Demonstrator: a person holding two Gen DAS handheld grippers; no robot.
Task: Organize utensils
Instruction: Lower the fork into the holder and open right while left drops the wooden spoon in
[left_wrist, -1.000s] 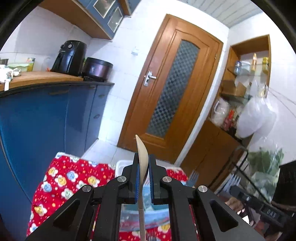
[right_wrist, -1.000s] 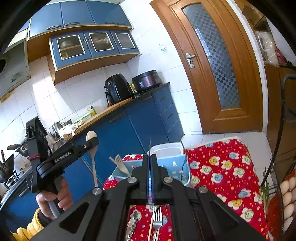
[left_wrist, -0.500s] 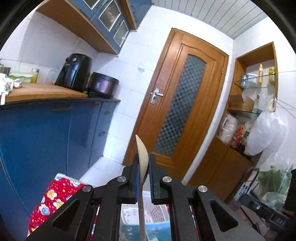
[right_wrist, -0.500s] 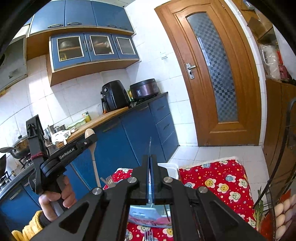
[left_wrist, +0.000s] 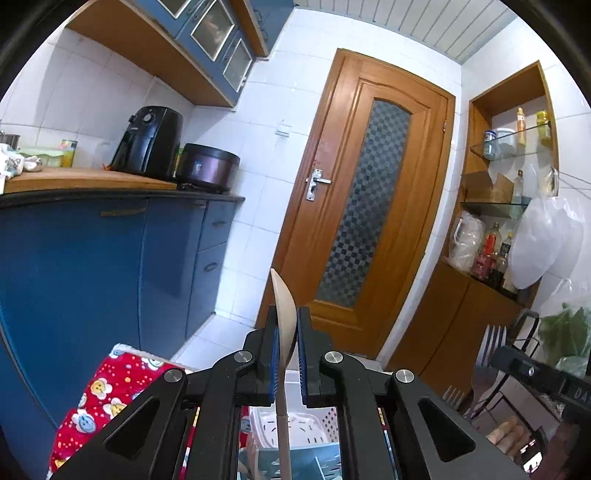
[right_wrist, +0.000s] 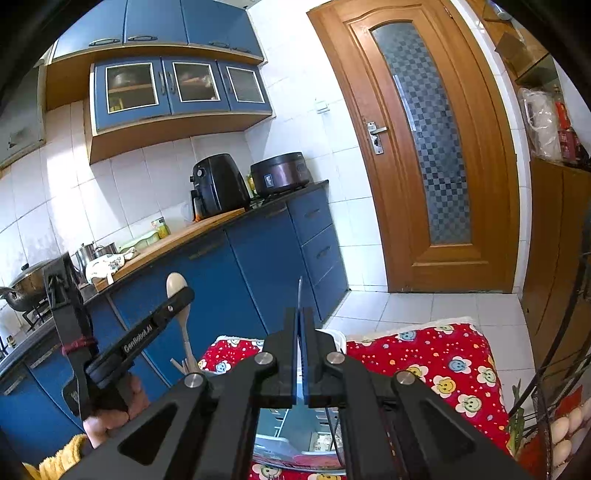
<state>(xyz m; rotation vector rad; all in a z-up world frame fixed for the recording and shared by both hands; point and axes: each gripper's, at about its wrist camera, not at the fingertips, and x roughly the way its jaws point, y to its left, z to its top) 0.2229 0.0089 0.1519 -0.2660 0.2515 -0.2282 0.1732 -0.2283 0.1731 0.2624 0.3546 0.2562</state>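
Observation:
My left gripper (left_wrist: 286, 332) is shut on a pale wooden spoon (left_wrist: 282, 314), bowl up, its handle running down between the jaws. Below it show a white slotted basket (left_wrist: 295, 424) and a blue organizer (left_wrist: 299, 459). The right wrist view shows the same left gripper (right_wrist: 181, 293) held in a hand at the left, with the spoon (right_wrist: 176, 283) upright. My right gripper (right_wrist: 300, 321) is shut on a thin metal utensil (right_wrist: 300, 291), seen edge-on. Fork tines (left_wrist: 453, 393) stick up at the right of the left wrist view.
A red flower-patterned cloth (right_wrist: 443, 369) covers the table. Blue cabinets (right_wrist: 258, 266) and a counter with an air fryer (right_wrist: 218, 186) and a cooker (right_wrist: 280, 173) run along the left. A wooden door (right_wrist: 424, 166) stands behind. A wire rack with eggs (right_wrist: 565, 435) is at the right edge.
Both views have swung upward, so less of the cloth and containers shows. The left gripper with the spoon has drifted right in the right wrist view. Both grips are unchanged.

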